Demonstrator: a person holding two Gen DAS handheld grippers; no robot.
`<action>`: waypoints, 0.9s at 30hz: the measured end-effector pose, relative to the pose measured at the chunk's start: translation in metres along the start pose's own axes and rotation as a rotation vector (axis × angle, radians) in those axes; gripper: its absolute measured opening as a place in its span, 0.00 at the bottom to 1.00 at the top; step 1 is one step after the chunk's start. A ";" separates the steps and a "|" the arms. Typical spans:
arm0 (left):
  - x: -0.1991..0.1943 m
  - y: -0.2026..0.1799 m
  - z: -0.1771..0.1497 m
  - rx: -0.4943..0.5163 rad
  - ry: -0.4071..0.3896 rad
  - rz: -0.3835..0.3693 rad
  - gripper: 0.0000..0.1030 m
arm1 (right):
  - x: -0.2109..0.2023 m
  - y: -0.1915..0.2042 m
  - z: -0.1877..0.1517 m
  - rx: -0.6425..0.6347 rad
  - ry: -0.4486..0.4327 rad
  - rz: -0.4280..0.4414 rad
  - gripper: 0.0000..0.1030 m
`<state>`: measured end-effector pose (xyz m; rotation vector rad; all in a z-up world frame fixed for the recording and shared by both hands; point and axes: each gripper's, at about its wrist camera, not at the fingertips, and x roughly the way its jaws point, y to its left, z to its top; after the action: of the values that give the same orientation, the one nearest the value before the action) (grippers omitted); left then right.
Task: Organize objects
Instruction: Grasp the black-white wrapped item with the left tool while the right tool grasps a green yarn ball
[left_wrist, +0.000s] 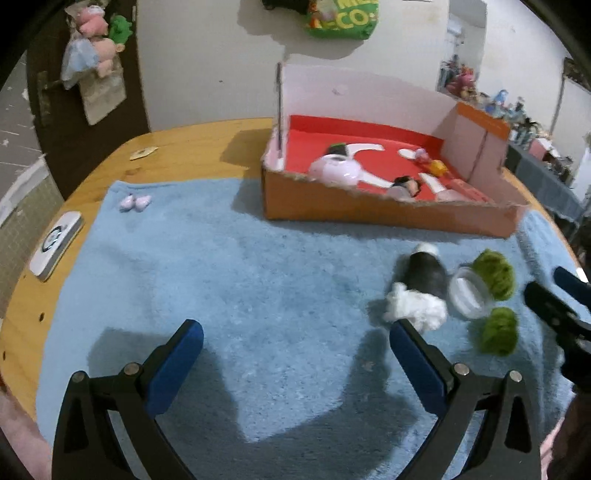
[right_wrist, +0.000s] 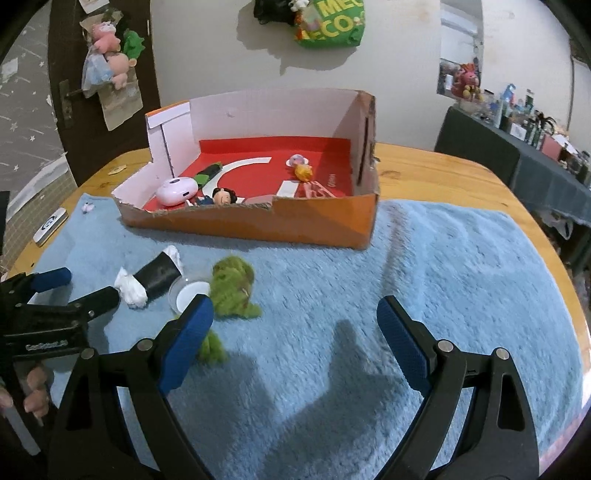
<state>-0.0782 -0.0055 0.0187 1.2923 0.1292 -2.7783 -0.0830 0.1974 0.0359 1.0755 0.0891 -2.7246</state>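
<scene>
The left gripper (left_wrist: 295, 360) is seen at the bottom of the left wrist view with its jaws spread wide and only the blue towel (left_wrist: 229, 266) between them. The right gripper (right_wrist: 295, 339) is likewise held wide apart over bare towel, nothing being gripped. A black tube with white ends (left_wrist: 423, 278) is seen lying at the right of the left wrist frame, with a clear round lid (left_wrist: 467, 291) just beside it and green fuzzy pieces (left_wrist: 495, 273) next to that. The orange box (right_wrist: 295, 229) stands in the upper centre, small toys lying inside.
</scene>
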 end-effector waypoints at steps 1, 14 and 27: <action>-0.002 -0.004 0.002 0.021 -0.007 -0.021 1.00 | 0.003 0.000 0.002 -0.001 0.007 0.014 0.88; 0.028 -0.044 0.027 0.210 0.071 -0.152 0.82 | 0.045 -0.006 0.019 0.054 0.156 0.198 0.60; 0.025 -0.044 0.035 0.181 0.043 -0.272 0.35 | 0.040 0.003 0.019 0.042 0.139 0.282 0.22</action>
<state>-0.1258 0.0338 0.0236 1.4779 0.0612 -3.0520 -0.1237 0.1850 0.0223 1.1891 -0.0925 -2.4105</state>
